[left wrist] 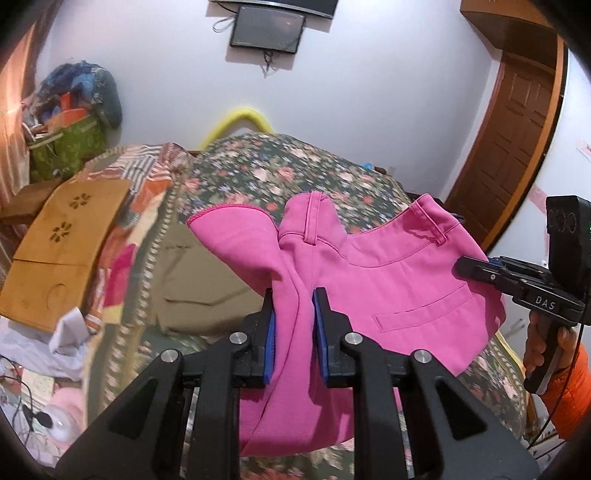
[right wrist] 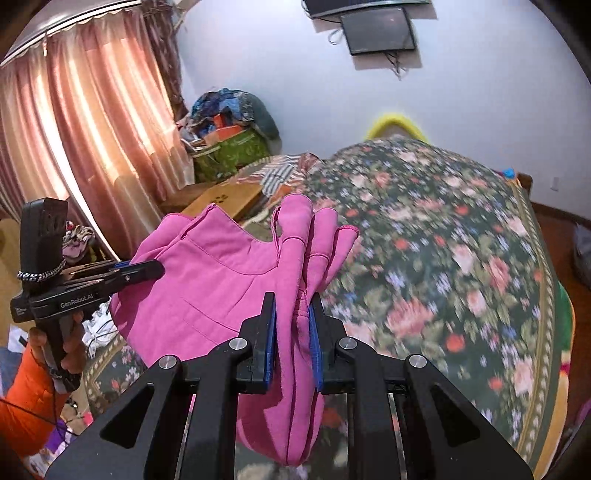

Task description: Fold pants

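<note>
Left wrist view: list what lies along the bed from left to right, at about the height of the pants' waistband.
Tan cardboard box → patchwork quilt → olive-brown cloth → pink pants, pinched in the left gripper → right gripper, clamped on the pants' right edge → orange sleeve.

Left wrist view: I look down my left gripper, angled downward across the bed toward the wall screen; pink pants sit very close to the lens.
Right wrist view: same heading, from right of the pants, equally close.
Shared: bed, screen, pants; each view catches the other gripper beside the pants.
</note>
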The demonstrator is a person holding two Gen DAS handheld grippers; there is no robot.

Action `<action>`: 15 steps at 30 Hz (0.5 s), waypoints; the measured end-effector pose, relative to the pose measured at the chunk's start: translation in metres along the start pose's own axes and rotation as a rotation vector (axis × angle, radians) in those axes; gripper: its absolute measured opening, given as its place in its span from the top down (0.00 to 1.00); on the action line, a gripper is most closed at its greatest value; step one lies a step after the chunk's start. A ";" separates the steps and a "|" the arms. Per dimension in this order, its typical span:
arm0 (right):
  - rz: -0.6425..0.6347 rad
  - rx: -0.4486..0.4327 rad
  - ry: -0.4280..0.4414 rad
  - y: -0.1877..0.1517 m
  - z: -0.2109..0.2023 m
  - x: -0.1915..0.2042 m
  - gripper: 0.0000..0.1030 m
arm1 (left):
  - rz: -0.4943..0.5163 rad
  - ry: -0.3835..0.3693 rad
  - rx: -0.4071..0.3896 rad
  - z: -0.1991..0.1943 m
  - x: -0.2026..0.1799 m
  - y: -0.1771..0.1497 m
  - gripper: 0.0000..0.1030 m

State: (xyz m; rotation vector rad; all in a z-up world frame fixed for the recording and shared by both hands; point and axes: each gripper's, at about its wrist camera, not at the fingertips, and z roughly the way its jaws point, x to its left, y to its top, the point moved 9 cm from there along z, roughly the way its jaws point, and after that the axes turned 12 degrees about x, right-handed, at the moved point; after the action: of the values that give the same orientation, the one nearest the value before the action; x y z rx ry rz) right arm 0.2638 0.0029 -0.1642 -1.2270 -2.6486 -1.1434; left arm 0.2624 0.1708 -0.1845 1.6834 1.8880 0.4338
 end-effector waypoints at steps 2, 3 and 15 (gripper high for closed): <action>-0.020 0.001 0.000 0.011 0.009 0.005 0.86 | -0.010 0.010 -0.005 0.002 0.012 0.005 0.82; -0.031 0.001 -0.002 0.016 0.013 0.007 0.86 | -0.014 0.016 -0.007 0.003 0.017 0.008 0.82; -0.086 0.027 -0.009 0.062 0.079 0.017 0.86 | -0.080 0.028 -0.006 0.051 0.093 0.047 0.82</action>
State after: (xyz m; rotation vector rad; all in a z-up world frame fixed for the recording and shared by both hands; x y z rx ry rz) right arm 0.3153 0.0897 -0.1797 -1.1269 -2.7392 -1.1119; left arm 0.3266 0.2628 -0.2154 1.5999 1.9645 0.4323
